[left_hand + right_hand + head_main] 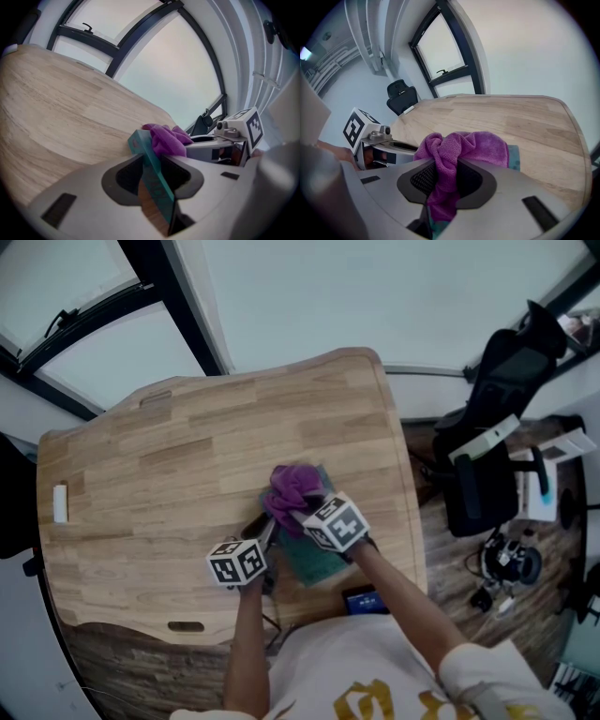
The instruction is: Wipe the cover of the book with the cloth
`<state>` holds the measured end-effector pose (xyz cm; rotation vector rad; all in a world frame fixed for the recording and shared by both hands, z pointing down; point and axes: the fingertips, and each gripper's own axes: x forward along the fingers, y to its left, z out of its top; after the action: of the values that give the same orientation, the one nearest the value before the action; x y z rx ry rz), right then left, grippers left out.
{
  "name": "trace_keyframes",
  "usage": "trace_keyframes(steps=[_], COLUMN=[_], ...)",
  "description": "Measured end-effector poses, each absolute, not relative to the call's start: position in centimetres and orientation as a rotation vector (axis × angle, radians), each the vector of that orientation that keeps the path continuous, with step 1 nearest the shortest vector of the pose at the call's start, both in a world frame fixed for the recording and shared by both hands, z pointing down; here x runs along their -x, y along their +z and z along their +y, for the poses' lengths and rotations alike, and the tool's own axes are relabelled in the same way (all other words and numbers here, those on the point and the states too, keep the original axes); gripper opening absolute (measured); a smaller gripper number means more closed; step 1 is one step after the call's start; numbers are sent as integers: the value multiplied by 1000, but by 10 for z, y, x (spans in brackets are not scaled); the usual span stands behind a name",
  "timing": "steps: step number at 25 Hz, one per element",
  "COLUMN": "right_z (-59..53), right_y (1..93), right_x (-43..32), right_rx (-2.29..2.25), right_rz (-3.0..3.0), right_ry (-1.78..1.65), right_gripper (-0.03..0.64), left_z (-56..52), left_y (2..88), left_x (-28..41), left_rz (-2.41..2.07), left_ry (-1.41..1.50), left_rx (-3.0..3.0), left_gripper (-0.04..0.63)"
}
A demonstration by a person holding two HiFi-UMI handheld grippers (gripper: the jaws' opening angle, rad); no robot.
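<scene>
My left gripper (265,538) shut tight on left edge of book (314,561), steadying it on table (169,465). My right gripper (298,505) pinched on cloth (292,484), wad resting on cover's far end. Book sits directly under right gripper, long axis near-far. Rest of cover runs toward me. Next stroke, I judge: drag cloth nearward along it.

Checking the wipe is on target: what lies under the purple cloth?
The teal book is under the cloth, its cover showing past the cloth's edges. The right gripper clamps the cloth. The cover directly beneath the cloth is hidden.
</scene>
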<state>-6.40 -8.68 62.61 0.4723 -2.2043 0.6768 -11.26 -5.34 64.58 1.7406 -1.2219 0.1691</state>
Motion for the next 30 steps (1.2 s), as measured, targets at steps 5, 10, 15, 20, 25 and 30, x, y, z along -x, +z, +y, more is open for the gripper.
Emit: trace_keyframes(steps=[5, 10, 15, 20, 25, 30], right_z=[-87, -81, -71, -62, -52, -42], right_y=[626, 627, 627, 628, 629, 629], right_x=[64, 63, 59, 55, 52, 46], right_rx=[-488, -474, -461, -453, -431, -414], right_rz=[-2194, -2185, -2177, -2168, -2157, -2144], right_ry=[672, 678, 692, 704, 722, 712], right_gripper=[97, 97, 97, 97, 97, 97], left_z=[-53, -54, -54, -54, -55, -55], left_y=[646, 647, 647, 648, 649, 649], left_x=[113, 113, 114, 114, 114, 115], left_rz=[-1221, -1212, -1219, -1222, -1222, -1224], left_ry=[168, 162, 168, 167, 165, 165], left_rx=[-1738, -1734, -1735, -1735, -1734, -1735], left_gripper=[124, 124, 124, 124, 124, 124])
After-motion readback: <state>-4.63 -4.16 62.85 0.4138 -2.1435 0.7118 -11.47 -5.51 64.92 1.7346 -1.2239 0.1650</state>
